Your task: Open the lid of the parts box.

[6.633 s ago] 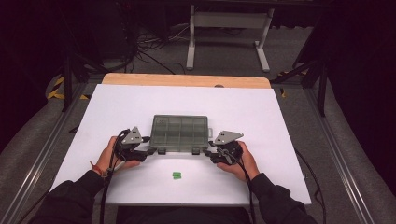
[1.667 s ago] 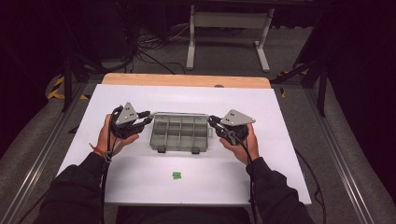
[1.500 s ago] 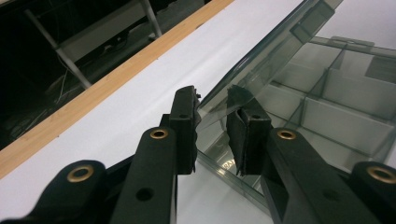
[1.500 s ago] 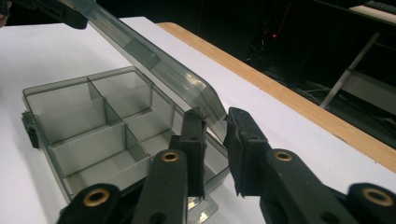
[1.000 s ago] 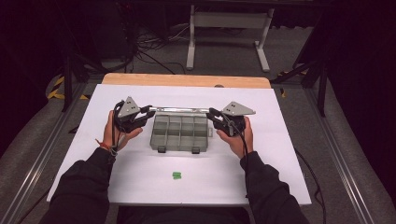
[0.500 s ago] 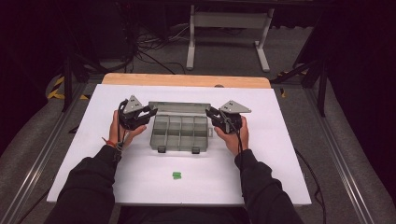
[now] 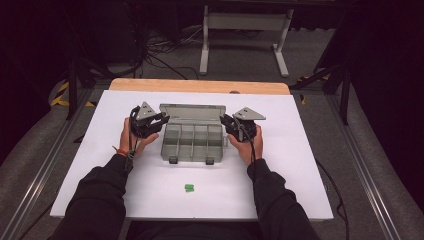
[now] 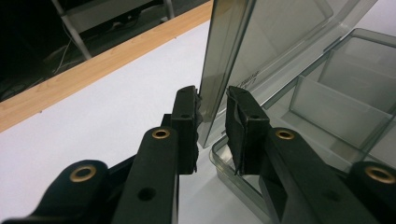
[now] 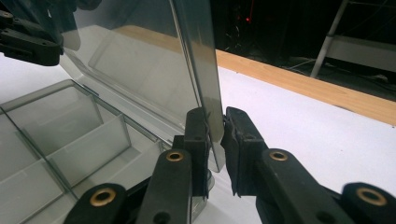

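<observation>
**A:** Left hand-held gripper (image 8: 214, 126) clamped on one side edge of the hinged, clear smoky plastic lid (image 8: 280, 28), low down near the hinge. Right hand-held gripper (image 9: 215, 140) pinched the same way on the opposite side edge, a pad pressing each face.

**B:** And sitting mid white worktop (image 7: 300, 165), between the two hands: the grey see-through plastic compartment box (image 7: 192, 142), lid raised at the far side. Empty trays with thin dividers, by the look of it.

**A:** Light, surely. Stiff enough at the rims, but probably bendy across that broad thin lid panel. Smooth and glossy too, so likely slippery under the pads.

**B:** Best taken right there, then, on the thicker side rims close to the hinge, both ends at once to avoid twisting. Gentle squeeze only: brittle-looking stuff, with hinge and front latches the likely weak spots.

**A:** Worth noting the small bright green piece (image 7: 189, 187) lying nearer the front, well apart from the box.

**B:** Any branding?

**A:** Some faint moulded lettering on the lid in the left gripper view, too pale to read. No sticker or logo otherwise.
</observation>
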The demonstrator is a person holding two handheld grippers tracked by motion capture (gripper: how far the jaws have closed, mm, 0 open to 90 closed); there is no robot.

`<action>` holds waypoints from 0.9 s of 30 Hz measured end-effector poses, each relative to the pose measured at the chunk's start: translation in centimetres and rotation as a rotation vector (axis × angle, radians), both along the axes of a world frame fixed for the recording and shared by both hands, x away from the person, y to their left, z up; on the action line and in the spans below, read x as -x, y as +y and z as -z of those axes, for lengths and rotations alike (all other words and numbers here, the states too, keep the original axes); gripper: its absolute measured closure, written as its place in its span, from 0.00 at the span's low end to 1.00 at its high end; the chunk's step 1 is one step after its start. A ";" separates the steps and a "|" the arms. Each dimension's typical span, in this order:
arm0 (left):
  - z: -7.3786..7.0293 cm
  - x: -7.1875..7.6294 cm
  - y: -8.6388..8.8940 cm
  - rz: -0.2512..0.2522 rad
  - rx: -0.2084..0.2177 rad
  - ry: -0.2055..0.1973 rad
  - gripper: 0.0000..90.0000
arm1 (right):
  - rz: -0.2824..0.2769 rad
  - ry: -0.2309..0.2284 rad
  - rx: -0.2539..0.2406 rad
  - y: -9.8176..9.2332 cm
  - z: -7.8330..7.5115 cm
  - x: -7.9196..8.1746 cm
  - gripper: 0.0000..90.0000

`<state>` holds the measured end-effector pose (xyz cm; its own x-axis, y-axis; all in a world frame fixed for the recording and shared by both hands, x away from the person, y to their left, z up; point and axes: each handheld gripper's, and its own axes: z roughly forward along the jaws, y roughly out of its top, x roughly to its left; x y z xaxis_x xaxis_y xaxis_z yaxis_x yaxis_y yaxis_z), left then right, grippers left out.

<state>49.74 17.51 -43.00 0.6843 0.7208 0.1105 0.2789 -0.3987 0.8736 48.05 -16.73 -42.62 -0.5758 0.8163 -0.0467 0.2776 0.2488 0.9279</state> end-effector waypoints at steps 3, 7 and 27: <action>0.2 -0.2 -0.1 -0.002 -0.008 0.008 0.83 | 0.007 0.009 0.004 0.1 0.3 -0.2 0.89; 0.4 -0.5 -0.1 -0.008 -0.015 0.014 0.83 | 0.012 0.016 0.009 0.1 0.6 -0.4 0.90; 1.2 -1.1 -0.4 -0.047 -0.050 0.051 0.85 | 0.034 0.039 0.026 0.4 1.7 -1.3 0.90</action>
<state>50.80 17.11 -44.24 0.6558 0.7464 0.1129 0.3422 -0.4272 0.8369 49.36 -16.30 -44.33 -0.5499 0.8340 -0.0458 0.3224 0.2625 0.9095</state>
